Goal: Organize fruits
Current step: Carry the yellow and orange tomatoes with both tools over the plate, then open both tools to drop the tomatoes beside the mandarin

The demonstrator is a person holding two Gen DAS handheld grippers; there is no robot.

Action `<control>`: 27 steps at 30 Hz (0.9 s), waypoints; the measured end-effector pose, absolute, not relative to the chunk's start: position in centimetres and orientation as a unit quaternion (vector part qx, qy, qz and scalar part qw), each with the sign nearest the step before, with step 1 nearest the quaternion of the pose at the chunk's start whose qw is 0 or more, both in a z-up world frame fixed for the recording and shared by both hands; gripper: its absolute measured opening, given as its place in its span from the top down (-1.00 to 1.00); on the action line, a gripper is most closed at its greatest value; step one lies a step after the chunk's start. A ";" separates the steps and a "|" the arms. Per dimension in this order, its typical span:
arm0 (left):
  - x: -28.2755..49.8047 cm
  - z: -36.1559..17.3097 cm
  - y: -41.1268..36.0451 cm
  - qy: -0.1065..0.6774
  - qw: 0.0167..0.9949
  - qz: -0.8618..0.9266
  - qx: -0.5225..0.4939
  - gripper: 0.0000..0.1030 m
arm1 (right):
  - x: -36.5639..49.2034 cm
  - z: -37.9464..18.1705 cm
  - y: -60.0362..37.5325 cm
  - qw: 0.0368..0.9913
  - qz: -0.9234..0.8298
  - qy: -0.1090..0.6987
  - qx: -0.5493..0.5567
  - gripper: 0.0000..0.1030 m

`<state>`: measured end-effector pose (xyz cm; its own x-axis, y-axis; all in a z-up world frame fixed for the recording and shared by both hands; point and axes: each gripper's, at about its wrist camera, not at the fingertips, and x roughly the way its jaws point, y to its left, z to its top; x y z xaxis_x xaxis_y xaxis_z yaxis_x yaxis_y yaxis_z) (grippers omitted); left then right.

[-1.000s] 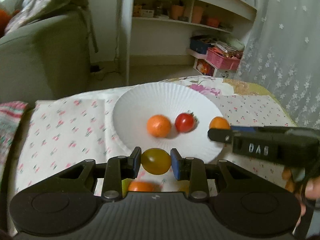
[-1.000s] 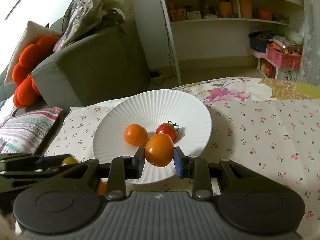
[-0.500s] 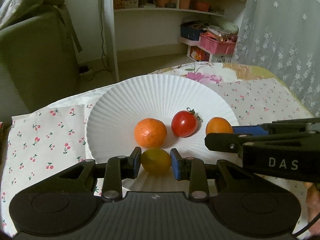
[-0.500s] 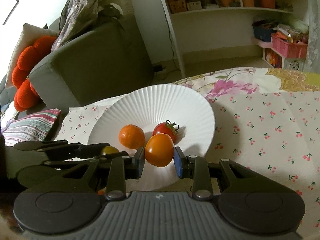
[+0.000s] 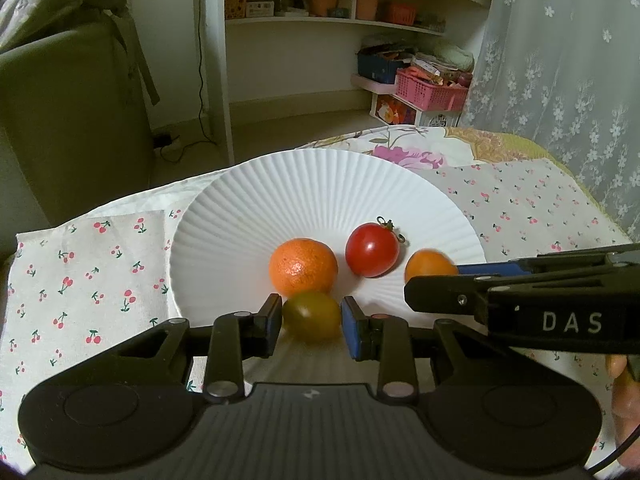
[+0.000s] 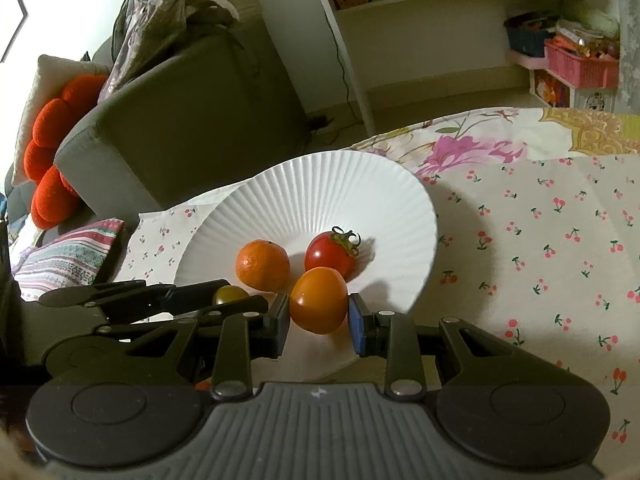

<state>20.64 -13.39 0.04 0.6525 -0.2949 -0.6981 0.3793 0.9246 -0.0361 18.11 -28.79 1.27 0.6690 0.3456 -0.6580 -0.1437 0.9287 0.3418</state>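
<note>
Left tool [image 5: 311, 325] closed on yellow-green tomato [image 5: 311, 315]; right tool [image 6: 319, 317] closed on orange tomato [image 6: 319, 300]. Both over near side of white plate [image 5: 320, 184], beside mandarin [image 5: 303, 267] and red tomato [image 5: 372, 249].

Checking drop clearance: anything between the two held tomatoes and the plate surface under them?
Nothing visible. The yellow-green tomato in the left gripper and the orange tomato in the right gripper sit over bare white plate.

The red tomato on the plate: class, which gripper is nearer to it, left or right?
Right. The right gripper, holding the orange tomato, sits right beside the red tomato; the left gripper is farther, behind the mandarin.
</note>
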 end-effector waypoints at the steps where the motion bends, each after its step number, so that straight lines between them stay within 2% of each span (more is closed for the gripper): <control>1: 20.6 0.1 -13.3 0.373 0.907 -0.186 0.056 0.61 | 18.1 1.3 -28.8 0.904 0.136 0.383 0.134 0.43; 24: 17.6 2.9 -9.7 0.371 0.913 -0.170 -0.008 0.54 | 15.7 2.8 -28.1 0.921 0.135 0.349 0.109 0.42; 27: 16.7 3.5 -9.1 0.369 0.914 -0.167 -0.016 0.47 | 14.8 3.2 -28.2 0.925 0.128 0.339 0.111 0.31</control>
<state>16.72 -9.13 3.48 0.6716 -0.3180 -0.6692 0.2937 0.9435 -0.1535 14.76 -28.18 3.22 0.7366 0.3134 -0.5994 -0.1620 0.9421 0.2935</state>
